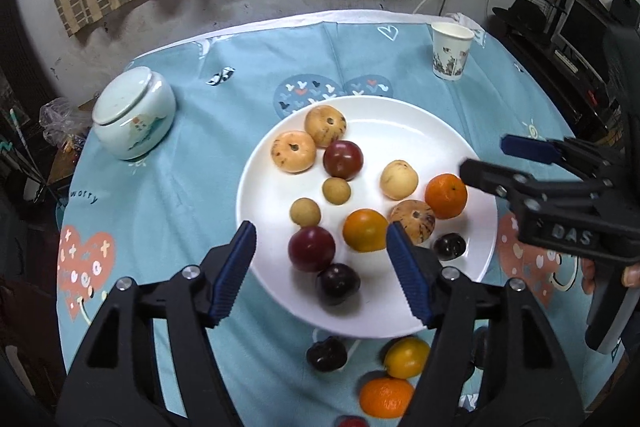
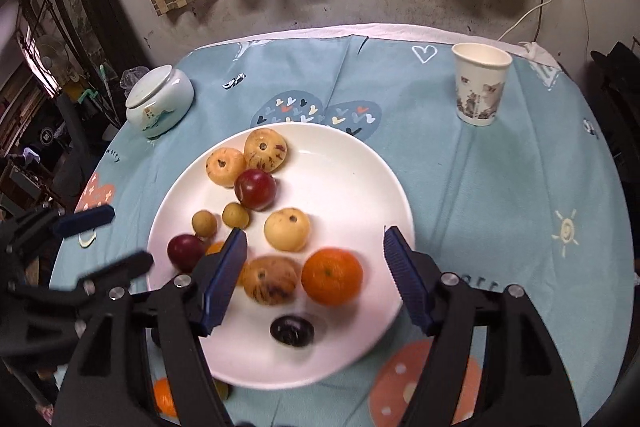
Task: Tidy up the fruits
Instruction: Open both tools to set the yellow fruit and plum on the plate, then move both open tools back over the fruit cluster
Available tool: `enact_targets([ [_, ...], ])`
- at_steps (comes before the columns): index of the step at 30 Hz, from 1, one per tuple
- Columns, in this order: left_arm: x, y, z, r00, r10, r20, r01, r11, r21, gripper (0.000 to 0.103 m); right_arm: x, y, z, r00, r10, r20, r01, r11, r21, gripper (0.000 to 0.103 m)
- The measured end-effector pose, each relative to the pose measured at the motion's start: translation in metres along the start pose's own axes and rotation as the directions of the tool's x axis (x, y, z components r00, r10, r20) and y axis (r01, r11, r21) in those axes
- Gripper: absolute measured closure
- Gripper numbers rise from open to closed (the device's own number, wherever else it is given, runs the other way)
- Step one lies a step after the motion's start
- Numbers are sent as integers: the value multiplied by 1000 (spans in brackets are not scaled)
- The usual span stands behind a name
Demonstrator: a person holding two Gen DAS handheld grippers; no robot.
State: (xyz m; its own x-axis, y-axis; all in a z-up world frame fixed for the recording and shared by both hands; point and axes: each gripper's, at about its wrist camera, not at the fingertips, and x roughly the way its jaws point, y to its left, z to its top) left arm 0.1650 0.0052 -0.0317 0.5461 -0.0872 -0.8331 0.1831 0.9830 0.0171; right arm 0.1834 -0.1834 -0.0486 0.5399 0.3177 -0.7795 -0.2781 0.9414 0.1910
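A: While both the left gripper [image 1: 320, 269] and the right gripper [image 2: 314, 273] hang open and empty above the white plate [image 1: 448, 131], where is the fruit?

B: Mostly on the plate; a tangerine [image 1: 386, 403] waits on the tablecloth [image 1: 200, 187]. Round fruit may roll if a finger nudges it.

The plate [image 1: 440, 131] looks like glossy white ceramic, and the lidded jar [image 1: 134, 117] has the same smooth glaze. The tablecloth [image 1: 168, 195] is matt printed cloth, faintly creased, the cup [image 2: 480, 87] is paper, and the gripper pads [image 1: 236, 275] are ribbed blue plastic on matt black arms.
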Motion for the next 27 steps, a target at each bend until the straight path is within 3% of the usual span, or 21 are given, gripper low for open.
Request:
enact_targets([
  [6,-41,3,-25,999,-10,30,9,1000,4,23,-50,27,-47,999,-17,45,22,993,-112,32],
  [12,-72,-4,-75,1000,-24,2,24,998,55,23,-83,61,-121,1000,9,20,-4,973,-233,32],
  [16,-82,-4,-109,999,-27,-32,30,996,79,21,-83,76,-172,996,42,-73,-61,958,-281,32],
  [19,-82,4,-134,995,-46,-87,48,999,22,21,-75,86,-196,993,25,-117,-62,944,-324,32],
  [27,-81,13,-180,985,-51,-167,45,998,-43,20,-56,105,-217,990,-19,-139,-45,897,-440,36],
])
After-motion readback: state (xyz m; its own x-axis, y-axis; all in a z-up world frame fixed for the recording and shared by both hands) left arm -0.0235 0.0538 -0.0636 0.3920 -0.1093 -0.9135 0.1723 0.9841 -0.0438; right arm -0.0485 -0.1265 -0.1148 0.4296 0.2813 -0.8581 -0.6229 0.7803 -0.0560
